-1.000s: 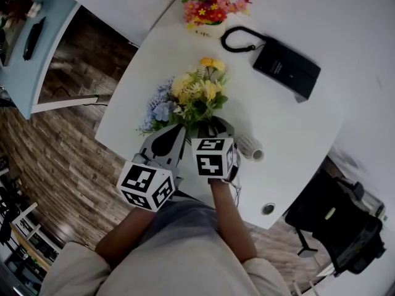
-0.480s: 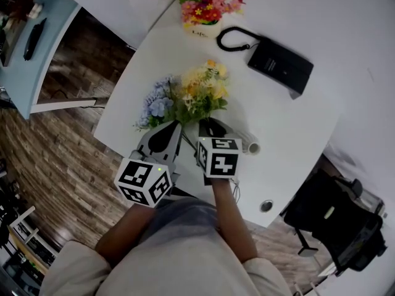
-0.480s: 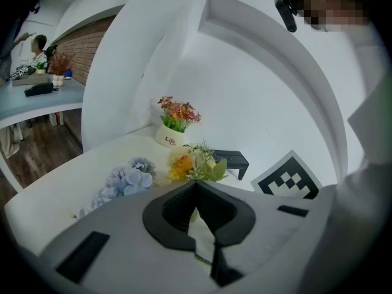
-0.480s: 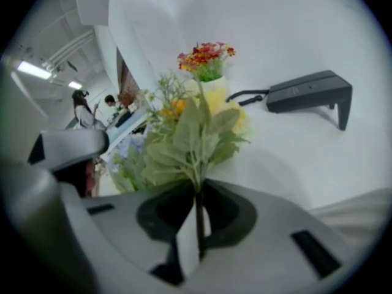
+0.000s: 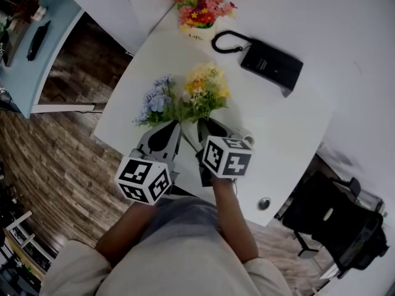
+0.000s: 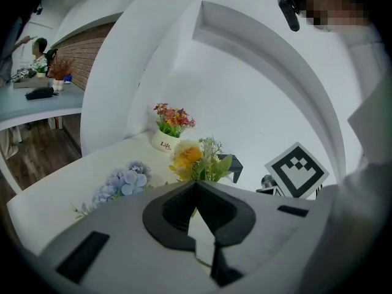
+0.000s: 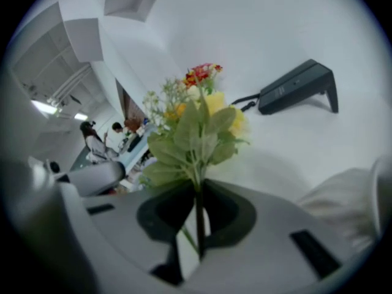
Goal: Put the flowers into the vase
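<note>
Yellow flowers (image 7: 197,124), stem in right gripper (image 7: 197,195) just closing, left gripper (image 6: 196,185) closed

Both tools share one build: a pale grey moulded shell, narrow at the tips and broad at the back. The left tool (image 5: 175,124) carries a white cube (image 5: 143,180) with a different black square marker on each face. The right tool (image 5: 202,122) bears a matching cube of its own. In each tool's own camera, the shell shows a rounded black-lined recess (image 6: 168,216) behind the tips. A dark rectangular slot (image 6: 82,265) is sunk into the grey on either side. The person wears a pale top, greyish down the front (image 5: 179,233), with cream short sleeves (image 5: 65,261). The forearms are bare.
</note>
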`<state>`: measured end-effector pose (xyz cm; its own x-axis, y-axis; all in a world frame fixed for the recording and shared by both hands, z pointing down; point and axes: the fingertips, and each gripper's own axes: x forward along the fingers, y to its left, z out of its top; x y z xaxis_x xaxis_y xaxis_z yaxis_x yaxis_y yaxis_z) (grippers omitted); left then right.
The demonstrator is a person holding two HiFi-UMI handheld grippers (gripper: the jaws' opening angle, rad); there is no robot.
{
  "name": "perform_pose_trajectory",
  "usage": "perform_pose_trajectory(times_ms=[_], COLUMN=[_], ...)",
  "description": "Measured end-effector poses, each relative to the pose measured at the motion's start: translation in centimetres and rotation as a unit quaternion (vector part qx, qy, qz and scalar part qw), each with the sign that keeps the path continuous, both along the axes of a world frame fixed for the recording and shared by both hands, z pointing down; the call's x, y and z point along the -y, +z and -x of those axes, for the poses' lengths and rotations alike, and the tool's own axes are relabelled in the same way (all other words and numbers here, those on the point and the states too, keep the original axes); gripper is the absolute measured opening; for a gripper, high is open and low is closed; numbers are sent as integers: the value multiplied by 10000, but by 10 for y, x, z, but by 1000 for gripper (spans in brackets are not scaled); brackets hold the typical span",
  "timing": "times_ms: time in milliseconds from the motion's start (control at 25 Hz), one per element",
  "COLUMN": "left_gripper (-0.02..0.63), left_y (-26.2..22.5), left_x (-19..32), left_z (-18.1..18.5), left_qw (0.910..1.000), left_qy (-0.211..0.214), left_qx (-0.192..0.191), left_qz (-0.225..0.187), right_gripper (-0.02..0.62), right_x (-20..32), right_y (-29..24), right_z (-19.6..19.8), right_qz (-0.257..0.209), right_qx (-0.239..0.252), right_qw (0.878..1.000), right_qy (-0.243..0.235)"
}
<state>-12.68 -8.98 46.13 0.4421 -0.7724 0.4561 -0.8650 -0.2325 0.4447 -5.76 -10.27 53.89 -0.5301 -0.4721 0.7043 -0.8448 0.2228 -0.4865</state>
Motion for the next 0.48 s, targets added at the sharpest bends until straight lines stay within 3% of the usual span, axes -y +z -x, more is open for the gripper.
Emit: perform_pose_trajectory(times_ms=[200, 480], left_gripper=[20, 20], left_y=[-7, -19], left_x=[-4, -10], left_z=[0, -2], left_qw=[9999, 9996], left_qy=[-52, -96], left_qx=[4, 9], left_qz=[-114, -276], right_gripper=[58, 57], right_x=[-4, -7], right_y=[-19, -56], right_z=[4, 3], right_qz=[98, 58], right_qx=[838, 2059], right_qw=[9961, 9761], right_qy=[262, 692])
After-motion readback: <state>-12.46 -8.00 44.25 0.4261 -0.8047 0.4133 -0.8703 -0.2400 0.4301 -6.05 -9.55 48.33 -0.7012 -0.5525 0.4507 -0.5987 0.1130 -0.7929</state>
